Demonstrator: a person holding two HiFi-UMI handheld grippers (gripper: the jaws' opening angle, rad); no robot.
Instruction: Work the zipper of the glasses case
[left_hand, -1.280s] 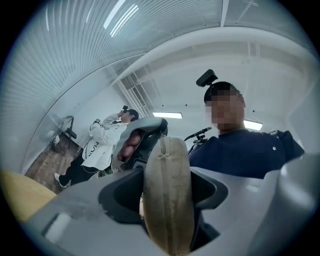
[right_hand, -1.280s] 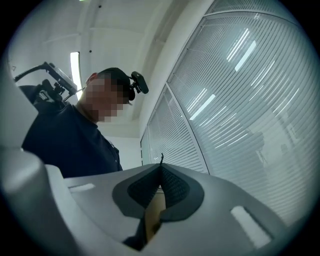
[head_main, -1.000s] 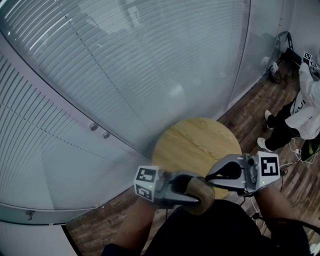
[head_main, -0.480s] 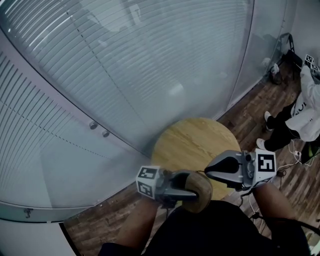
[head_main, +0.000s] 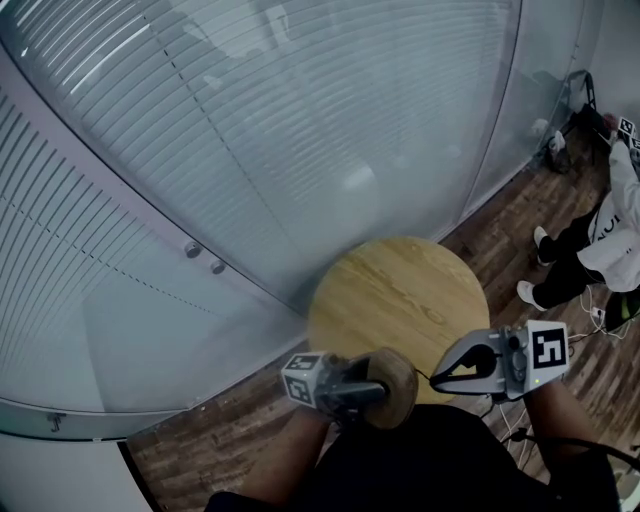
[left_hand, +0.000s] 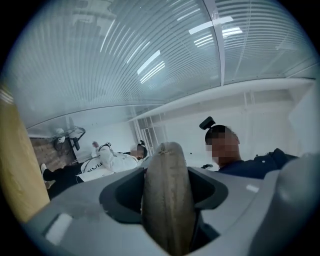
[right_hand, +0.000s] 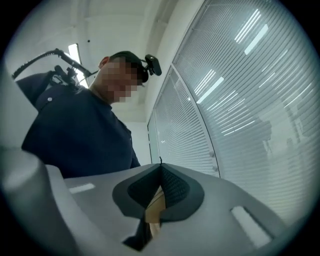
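Head view: the left gripper (head_main: 374, 392) holds the tan case (head_main: 402, 383) in the air by the round surface's (head_main: 400, 290) near edge, and the right gripper (head_main: 440, 378) hangs just beside it.
Left gripper view: the fingers (left_hand: 120, 195) clamp the case edgewise.
Right gripper view: the fingers (right_hand: 175, 187) are pressed together.

The tan oval cloth glasses case (head_main: 395, 385) looks like matt woven fabric, slightly coarse, with a stitched seam (left_hand: 165, 149) running over its narrow edge. The left tongs (head_main: 375, 392) clamped on it and the right tongs (head_main: 436, 378) are smooth, matt grey plastic. The right tongs' black pads (right_hand: 174, 188) carry a fine dotted texture. The round pale wooden bench (head_main: 400, 290) is smooth with a faint sheen. The dark plank floor (head_main: 200, 450) looks like wood.
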